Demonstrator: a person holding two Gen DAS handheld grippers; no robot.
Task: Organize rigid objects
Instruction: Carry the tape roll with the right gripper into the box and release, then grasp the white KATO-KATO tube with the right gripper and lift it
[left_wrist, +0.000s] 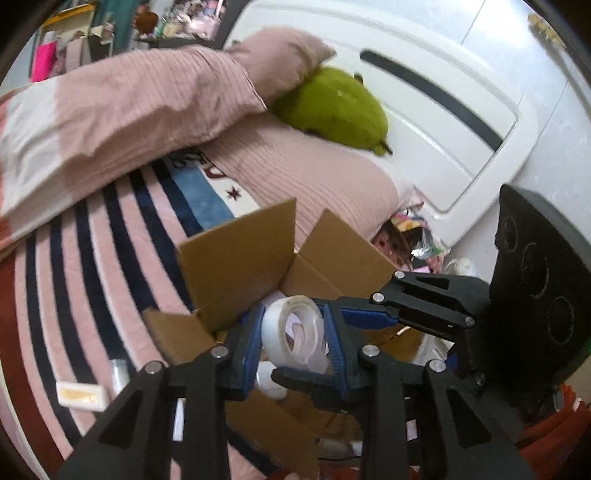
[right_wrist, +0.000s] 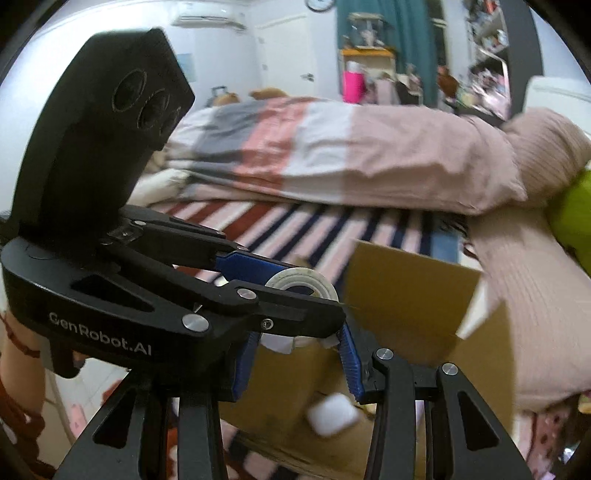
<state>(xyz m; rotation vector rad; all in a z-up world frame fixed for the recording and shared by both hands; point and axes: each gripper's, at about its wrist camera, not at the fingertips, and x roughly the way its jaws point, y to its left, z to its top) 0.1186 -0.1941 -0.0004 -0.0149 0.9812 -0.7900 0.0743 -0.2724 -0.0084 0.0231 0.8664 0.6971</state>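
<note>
Left gripper is clamped on the tape roll, jaws closed to the roll's width, right above the open box. Right gripper sits wide apart, empty, also over the box; a white item is beneath it, inside. Step looks like drop-off: next, lower the roll past the flaps and release. White case lies left of the box, not yet packed.

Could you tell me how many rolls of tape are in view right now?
1: the tape roll is clamped in the left gripper, above the open cardboard box. More could be hidden inside the box.
</note>
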